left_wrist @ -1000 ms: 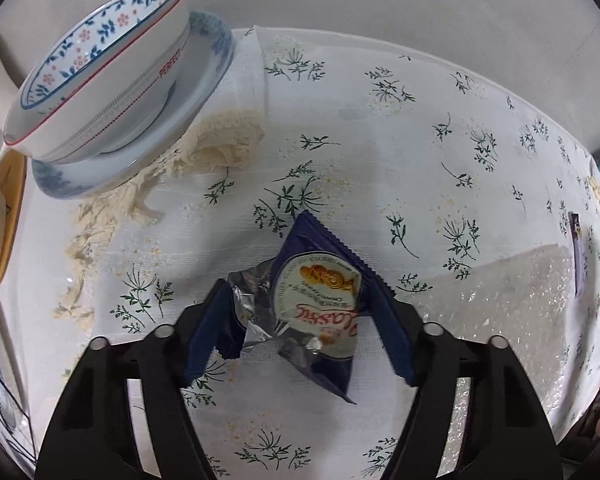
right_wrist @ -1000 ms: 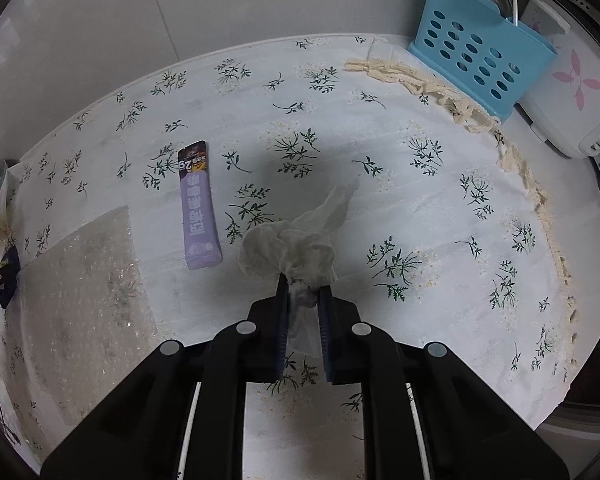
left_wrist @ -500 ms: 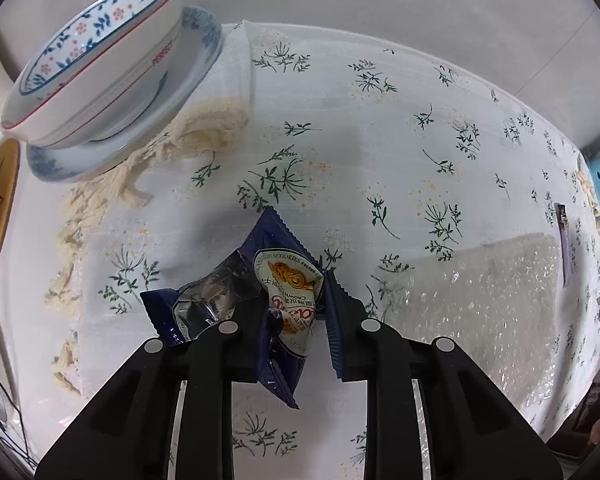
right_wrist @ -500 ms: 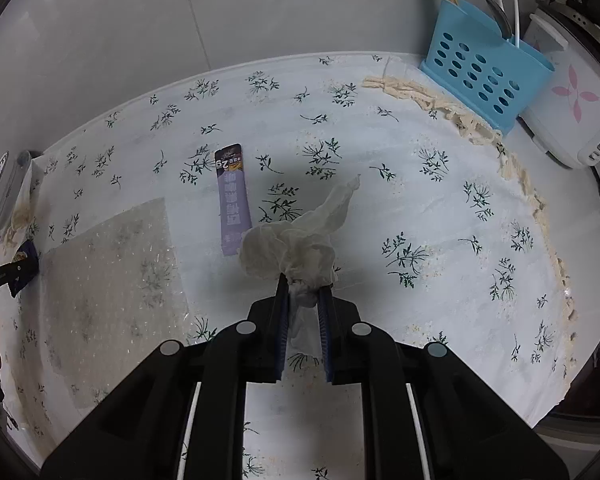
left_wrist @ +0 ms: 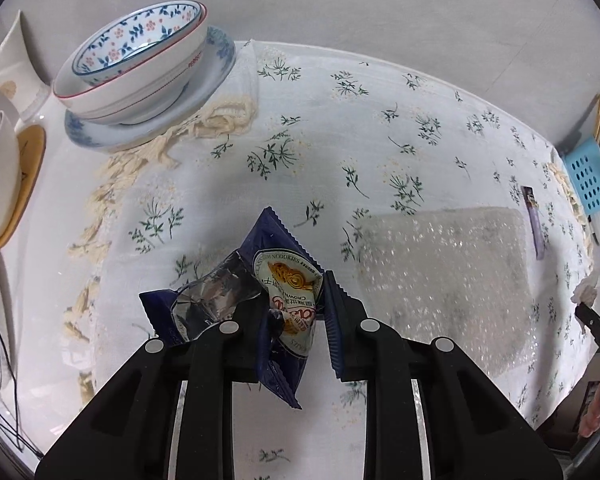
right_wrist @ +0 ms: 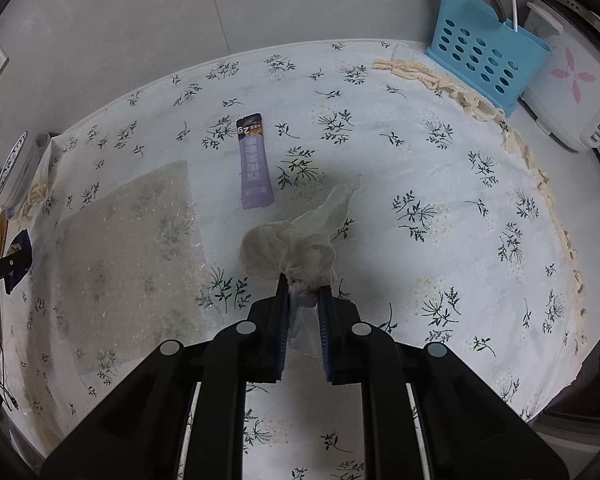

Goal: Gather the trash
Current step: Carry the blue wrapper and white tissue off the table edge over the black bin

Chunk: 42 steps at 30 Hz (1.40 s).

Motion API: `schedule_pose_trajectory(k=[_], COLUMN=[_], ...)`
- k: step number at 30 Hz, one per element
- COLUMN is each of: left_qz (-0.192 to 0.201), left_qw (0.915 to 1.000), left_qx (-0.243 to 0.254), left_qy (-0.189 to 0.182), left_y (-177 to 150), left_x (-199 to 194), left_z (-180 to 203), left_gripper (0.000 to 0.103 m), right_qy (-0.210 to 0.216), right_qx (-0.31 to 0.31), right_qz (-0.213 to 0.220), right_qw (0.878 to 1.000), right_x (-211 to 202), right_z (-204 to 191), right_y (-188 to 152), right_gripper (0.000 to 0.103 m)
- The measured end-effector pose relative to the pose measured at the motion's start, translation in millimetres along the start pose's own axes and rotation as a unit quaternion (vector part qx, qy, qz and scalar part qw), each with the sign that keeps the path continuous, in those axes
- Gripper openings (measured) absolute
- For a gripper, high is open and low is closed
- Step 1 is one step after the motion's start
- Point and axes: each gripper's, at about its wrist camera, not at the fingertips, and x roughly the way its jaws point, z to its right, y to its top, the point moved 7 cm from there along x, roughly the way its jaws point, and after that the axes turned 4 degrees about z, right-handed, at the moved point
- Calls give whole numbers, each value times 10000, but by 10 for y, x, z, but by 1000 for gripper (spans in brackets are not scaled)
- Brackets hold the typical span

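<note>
A dark blue cookie wrapper (left_wrist: 288,280) with torn silver foil hangs above the flowered tablecloth (left_wrist: 340,152), pinched in my left gripper (left_wrist: 296,300). A crumpled white tissue (right_wrist: 296,240) is squeezed between the pads of my right gripper (right_wrist: 304,292), lifted clear of the cloth. A purple sachet (right_wrist: 254,168) lies flat on the cloth beyond the tissue, and a sheet of bubble wrap (right_wrist: 128,248) lies to its left. The bubble wrap (left_wrist: 448,280) and the sachet (left_wrist: 534,220) also show right of the left gripper.
Stacked patterned bowls on a plate (left_wrist: 140,68) stand at the cloth's far left corner. A blue perforated utensil holder (right_wrist: 484,52) and a white rice cooker (right_wrist: 568,88) stand at the far right. A wall runs behind the table.
My left gripper closed on the cookie wrapper and lifted it off the cloth. My right gripper, still holding the tissue, rose and drew back a little.
</note>
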Motion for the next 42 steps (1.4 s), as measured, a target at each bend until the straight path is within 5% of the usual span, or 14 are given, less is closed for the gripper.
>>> schedule_pose_trajectory(k=[21, 42], left_qz=[81, 101], left_qw=[9998, 9995], left_qx=[-157, -288], left_qy=[118, 65], left_y=[-1149, -2554], left_x=[-604, -1148], left_z=[431, 1251], left_gripper=[22, 22], right_qy=[670, 1180], right_qx=[-800, -1518], right_qz=[54, 70], right_qw=[9945, 9813], right_x=[-490, -1064], right_z=[-95, 102], right_y=[-756, -1702], right_gripper=[13, 13])
